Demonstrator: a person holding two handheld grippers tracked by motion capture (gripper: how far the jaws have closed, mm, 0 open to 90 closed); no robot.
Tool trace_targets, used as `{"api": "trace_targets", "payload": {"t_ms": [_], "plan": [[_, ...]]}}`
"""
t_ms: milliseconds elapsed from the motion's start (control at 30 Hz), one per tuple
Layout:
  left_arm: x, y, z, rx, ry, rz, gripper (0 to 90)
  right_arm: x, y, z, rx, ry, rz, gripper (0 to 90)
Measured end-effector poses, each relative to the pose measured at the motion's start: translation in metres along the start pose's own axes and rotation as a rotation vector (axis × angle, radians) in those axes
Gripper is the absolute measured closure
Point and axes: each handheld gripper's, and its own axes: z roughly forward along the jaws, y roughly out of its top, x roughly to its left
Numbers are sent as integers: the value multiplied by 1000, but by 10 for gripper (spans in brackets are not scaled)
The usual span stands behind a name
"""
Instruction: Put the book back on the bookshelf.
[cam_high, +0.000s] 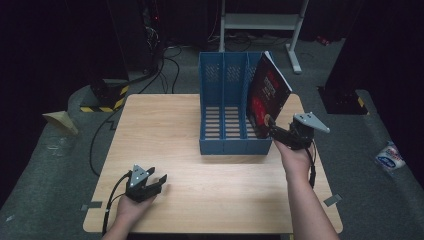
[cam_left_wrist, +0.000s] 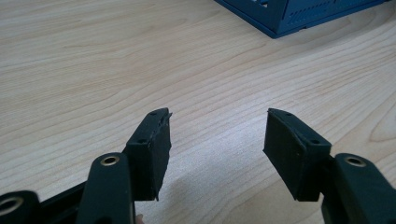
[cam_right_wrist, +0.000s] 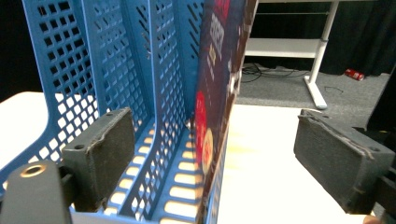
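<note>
Jaws of the right gripper (cam_high: 274, 131) stand wide apart, one on each side of the lower front corner of a dark red and black glossy book (cam_high: 266, 96), and neither pad touches it in the right gripper view. That book (cam_right_wrist: 218, 88) stands tilted in the rightmost compartment of a blue perforated plastic file rack (cam_high: 225, 107) with three slots, its top leaning out past the rack's right wall. Seen along the right jaws, the book's edge rises between them, nearer the left pad (cam_right_wrist: 103, 151) than the right pad, with the rack's slotted floor and dividers (cam_right_wrist: 109, 70) lying behind the left pad and bare pale wood behind the right one. The left gripper (cam_high: 150, 184) rests low over the light wooden worktop (cam_high: 165, 130), well apart from the rack, held in a hand (cam_high: 131, 209) at the near edge. Its jaws are also spread, with nothing between them but wood grain (cam_left_wrist: 93, 70); beyond and to the right of their tips, a corner of the blue rack (cam_left_wrist: 299, 16) shows at the top of the left gripper view. Past the far edge of the worktop stands a white metal frame (cam_high: 260, 22) on a grey floor.
</note>
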Motion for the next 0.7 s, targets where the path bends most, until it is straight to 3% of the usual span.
{"api": "trace_targets", "payload": {"t_ms": [100,333,467,567,700], "plan": [[0,0,0,0,-1,4,407,-1,-13,-5,19,1,-15,117],[0,0,0,4,-10,3,407,-7,-56,-11,122,25,1,131],[0,0,0,5,-10,2,405,-8,-91,-11,212,11,-13,140],[0,0,0,6,-9,2,398,-7,-120,-11,297,-20,-57,141],[0,0,0,5,-4,2,388,-4,-145,-13,372,-18,-81,139]]}}
